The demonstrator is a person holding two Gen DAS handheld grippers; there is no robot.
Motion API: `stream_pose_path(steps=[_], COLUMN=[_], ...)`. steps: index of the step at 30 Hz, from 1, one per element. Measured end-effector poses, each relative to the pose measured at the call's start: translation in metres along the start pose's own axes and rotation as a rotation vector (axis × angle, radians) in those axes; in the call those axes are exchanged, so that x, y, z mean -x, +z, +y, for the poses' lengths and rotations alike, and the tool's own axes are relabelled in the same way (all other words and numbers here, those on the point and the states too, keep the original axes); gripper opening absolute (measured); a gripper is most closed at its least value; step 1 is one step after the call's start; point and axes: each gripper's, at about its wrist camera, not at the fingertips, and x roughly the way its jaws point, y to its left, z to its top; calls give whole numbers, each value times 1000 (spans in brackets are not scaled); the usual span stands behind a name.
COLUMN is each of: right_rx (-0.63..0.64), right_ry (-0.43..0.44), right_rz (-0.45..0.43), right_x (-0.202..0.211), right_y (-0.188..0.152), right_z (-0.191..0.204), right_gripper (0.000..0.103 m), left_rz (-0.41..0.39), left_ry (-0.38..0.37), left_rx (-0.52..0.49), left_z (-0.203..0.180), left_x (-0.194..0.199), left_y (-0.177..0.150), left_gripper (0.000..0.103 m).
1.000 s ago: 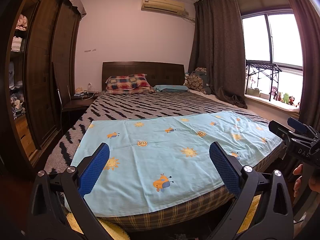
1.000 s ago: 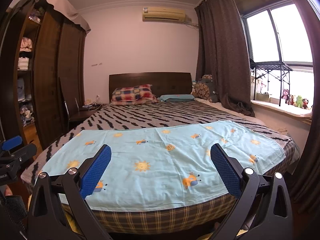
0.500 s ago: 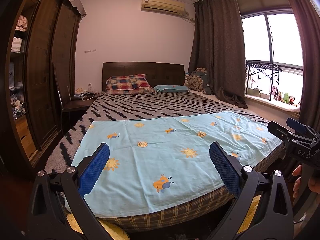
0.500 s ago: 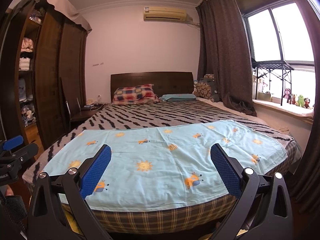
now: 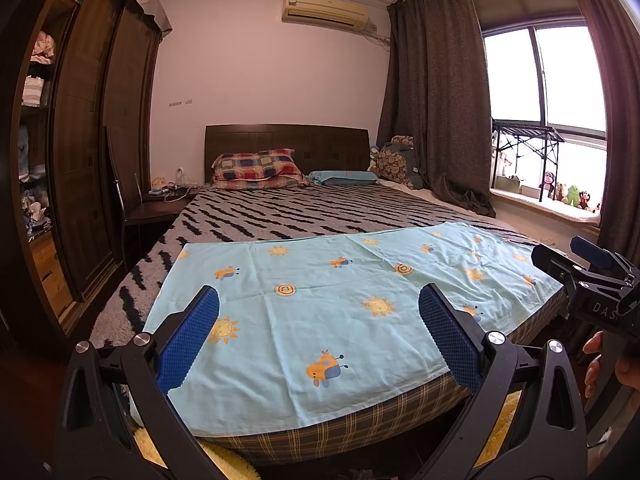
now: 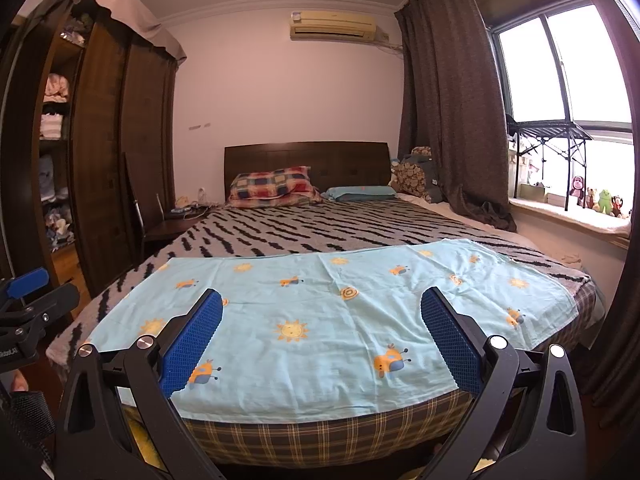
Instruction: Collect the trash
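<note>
Nowhere on the bed (image 5: 280, 216) does any trash show; only a blue sheet (image 5: 340, 312) (cartoon-printed) lies ahead of the left gripper (image 5: 318, 320) and right gripper (image 6: 320, 320), both spread apart, holding nothing.

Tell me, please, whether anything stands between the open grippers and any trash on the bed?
No trash shows. The left gripper and right gripper hang open before the bed, where only the blue sheet and striped blanket lie.
</note>
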Motion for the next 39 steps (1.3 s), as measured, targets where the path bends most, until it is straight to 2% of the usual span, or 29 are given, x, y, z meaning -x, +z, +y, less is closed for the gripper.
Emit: stream_pose_path(steps=[14,25,32,39], right_rx=[0,-5,-11,-20], right_ry=[-2,-5,-3,-23], right_rz=[14,34,41,32], right_x=[-3,-9,-11,-10], right_y=[-3,-6,-8,-7], right_z=[0,-3,-6,-10], right_gripper=[100,100,100,100], left_rz=[6,14,35,48], left_ry=[33,54,33,43], left_rx=[-7,32,21,17], left_z=[-1,4,0,0], left_x=[-3,-7,-10,-14], left_y=[3,0,-1,-2], left_gripper=[95,95,95,95])
